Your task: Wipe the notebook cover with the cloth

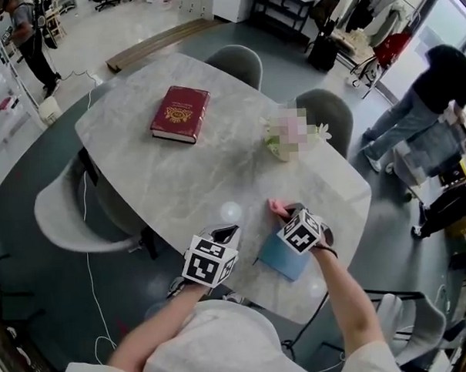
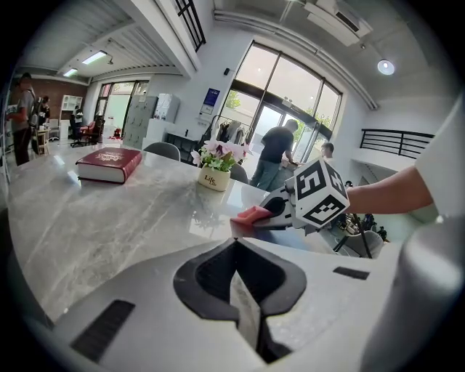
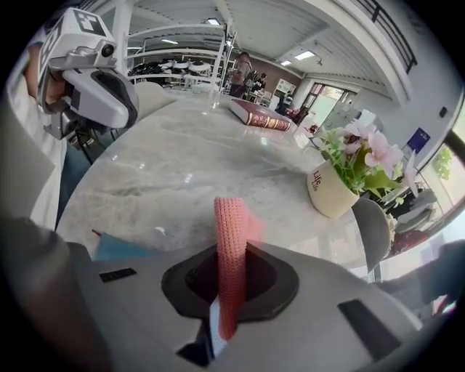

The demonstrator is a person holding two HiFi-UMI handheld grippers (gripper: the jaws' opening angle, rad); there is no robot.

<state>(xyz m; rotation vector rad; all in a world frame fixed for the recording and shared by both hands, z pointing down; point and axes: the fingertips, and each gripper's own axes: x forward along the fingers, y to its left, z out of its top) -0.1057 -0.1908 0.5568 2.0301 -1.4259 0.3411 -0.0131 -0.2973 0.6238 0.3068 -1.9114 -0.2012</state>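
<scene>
Marble tabletop (image 1: 178, 176) with blue notebook (image 1: 282, 261), grey chairs (image 1: 239, 64), glazed room.

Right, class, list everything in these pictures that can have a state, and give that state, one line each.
left gripper: shut, nothing between its jaws.
right gripper: shut on the pink cloth.
pink cloth: pinched, sticking out past the jaws.
blue notebook: closed, flat on the table, partly under the right gripper.
red book: closed, lying flat.
flower pot: upright.
</scene>
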